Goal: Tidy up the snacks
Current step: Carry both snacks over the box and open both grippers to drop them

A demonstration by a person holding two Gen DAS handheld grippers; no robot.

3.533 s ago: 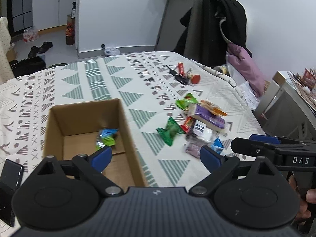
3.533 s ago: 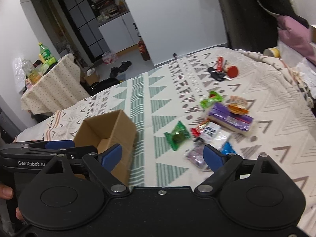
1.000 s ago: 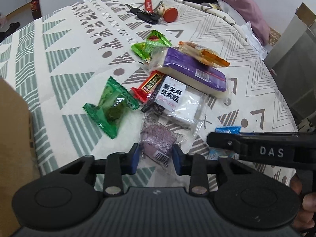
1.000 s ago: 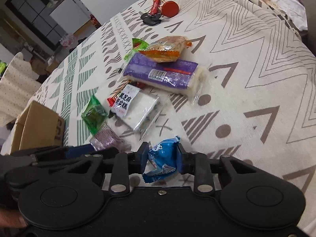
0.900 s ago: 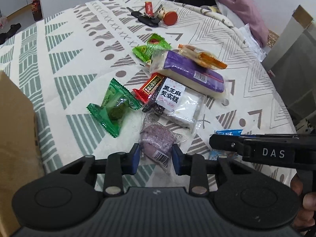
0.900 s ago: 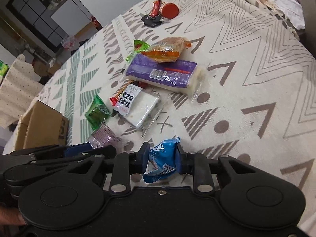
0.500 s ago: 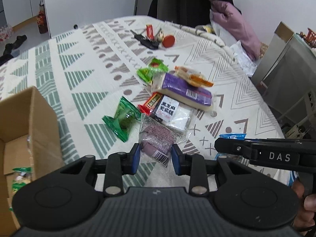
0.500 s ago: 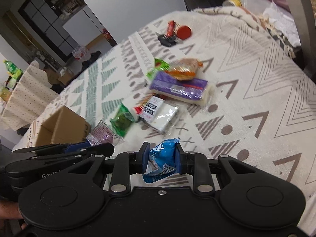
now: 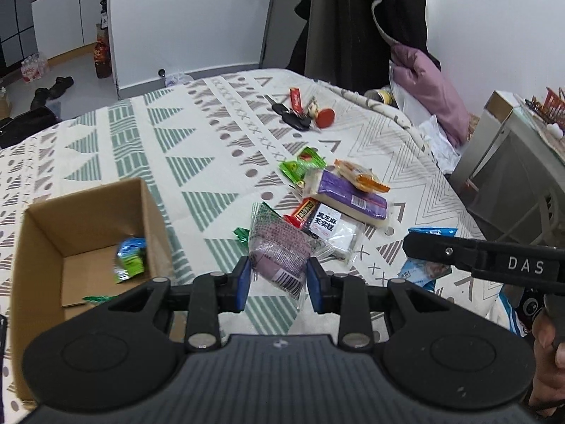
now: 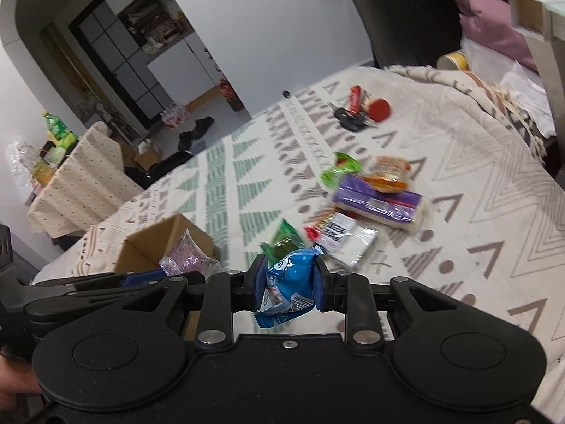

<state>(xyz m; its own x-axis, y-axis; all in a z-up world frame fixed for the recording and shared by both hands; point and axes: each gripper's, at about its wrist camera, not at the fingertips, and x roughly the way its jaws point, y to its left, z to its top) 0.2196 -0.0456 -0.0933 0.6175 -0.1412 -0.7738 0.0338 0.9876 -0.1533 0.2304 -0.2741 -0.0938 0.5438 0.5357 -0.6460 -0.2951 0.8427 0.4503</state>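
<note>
In the left wrist view, the left gripper (image 9: 279, 284) is clamping a purple snack packet (image 9: 279, 251) above the cloth — the cardboard box (image 9: 88, 226) is lying to its left, nearer this hand. In the right wrist view, the right gripper (image 10: 289, 288) is pinching a blue snack packet (image 10: 287, 284) — the box is sitting farther left, beyond the other gripper.

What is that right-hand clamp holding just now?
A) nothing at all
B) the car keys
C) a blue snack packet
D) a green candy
C: the right gripper is shut on the blue packet, which sits pinched between its two fingers, lifted above the patterned cloth.
</note>
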